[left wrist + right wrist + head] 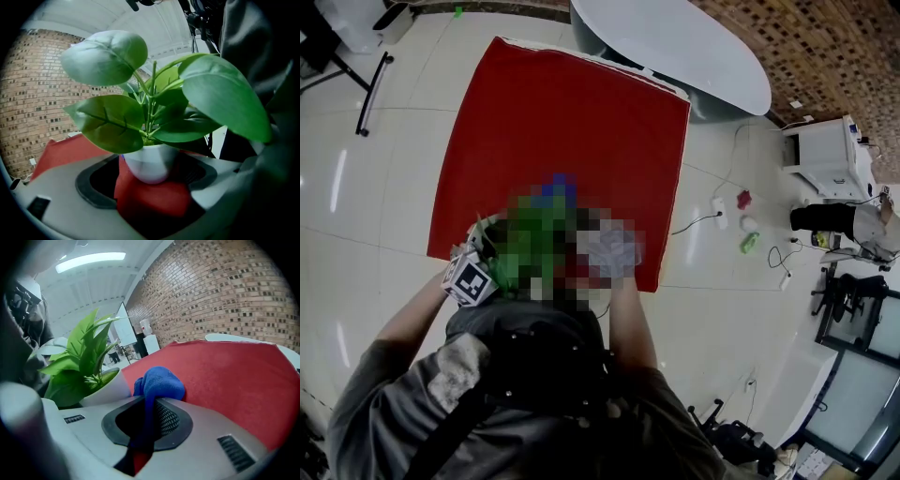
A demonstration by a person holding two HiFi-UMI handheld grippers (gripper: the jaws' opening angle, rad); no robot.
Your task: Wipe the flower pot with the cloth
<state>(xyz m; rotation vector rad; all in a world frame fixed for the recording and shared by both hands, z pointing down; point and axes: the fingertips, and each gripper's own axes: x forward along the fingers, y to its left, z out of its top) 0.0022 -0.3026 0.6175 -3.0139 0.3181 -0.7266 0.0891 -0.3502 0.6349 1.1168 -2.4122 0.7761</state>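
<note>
the red tabletop [562, 141] fills the upper middle of the head view, and a white oval table [675, 47] stands beyond its upper right corner. at the bottom of that view the person's forearms reach forward to the tabletop's near edge.

in the left gripper view broad green leaves [206, 93] spread across the centre and right of the frame. below them, at lower centre, is the white flower pot [150, 161]. the left claw [150, 176] is closed around the pot's lower wall and holds it upright.

in the right gripper view the right claw [147, 404] pinches a blue cloth [159, 383]. the cloth bunches above the claw at centre frame, just beside the pot's wall on its left. whether the two touch cannot be told.
</note>
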